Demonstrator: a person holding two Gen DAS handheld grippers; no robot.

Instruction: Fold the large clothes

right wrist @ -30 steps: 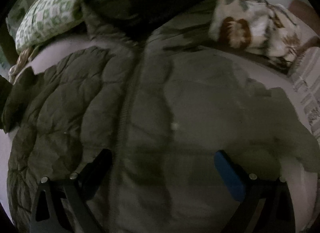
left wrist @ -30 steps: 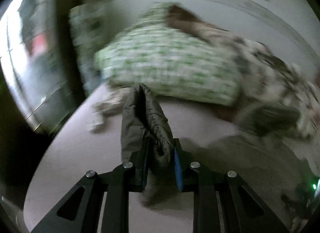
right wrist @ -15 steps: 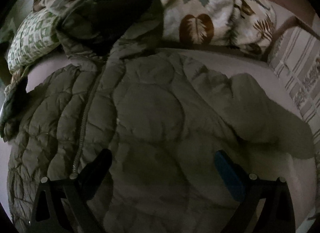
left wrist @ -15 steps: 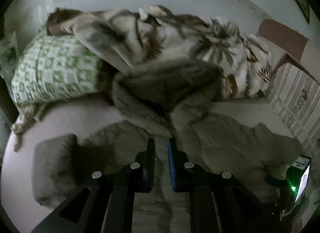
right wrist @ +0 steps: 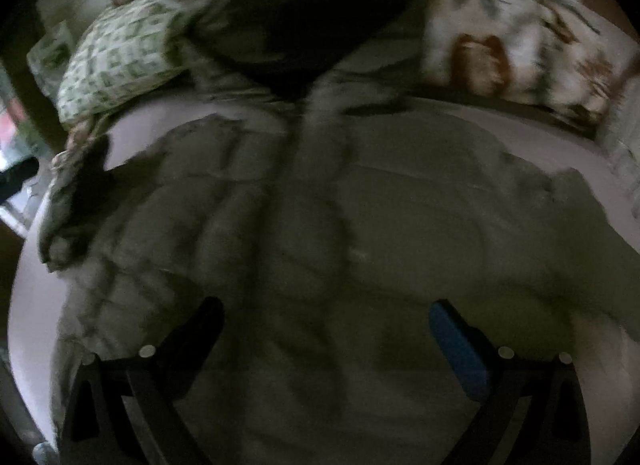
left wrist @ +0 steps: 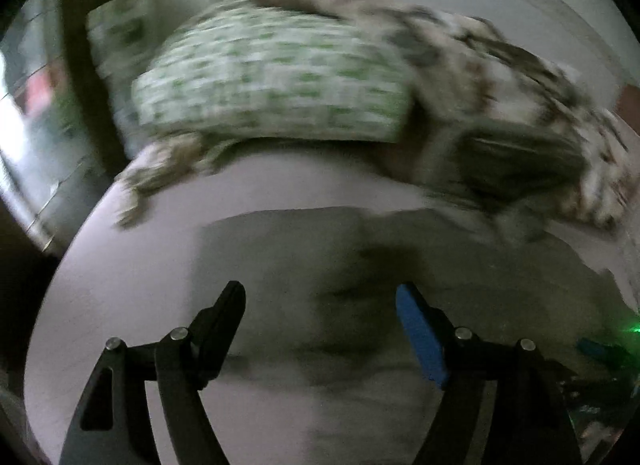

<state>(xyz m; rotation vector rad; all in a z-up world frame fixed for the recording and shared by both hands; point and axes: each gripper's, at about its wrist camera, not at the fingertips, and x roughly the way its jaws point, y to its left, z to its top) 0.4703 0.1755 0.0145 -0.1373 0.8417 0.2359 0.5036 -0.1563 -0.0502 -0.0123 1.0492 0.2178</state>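
Left claw (left wrist: 320,299) spread, empty | right claw (right wrist: 326,311) spread | jacket (right wrist: 320,225) flat on bed (left wrist: 132,273)

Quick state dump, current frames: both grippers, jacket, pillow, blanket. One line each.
left gripper: open, holding nothing, above the jacket's edge.
right gripper: open, holding nothing, above the jacket.
jacket: spread flat on the bed, front up, hood toward the pillow; frames blurred.
pillow: lying at the head of the bed, partly under the blanket.
blanket: bunched in a heap at the head of the bed.
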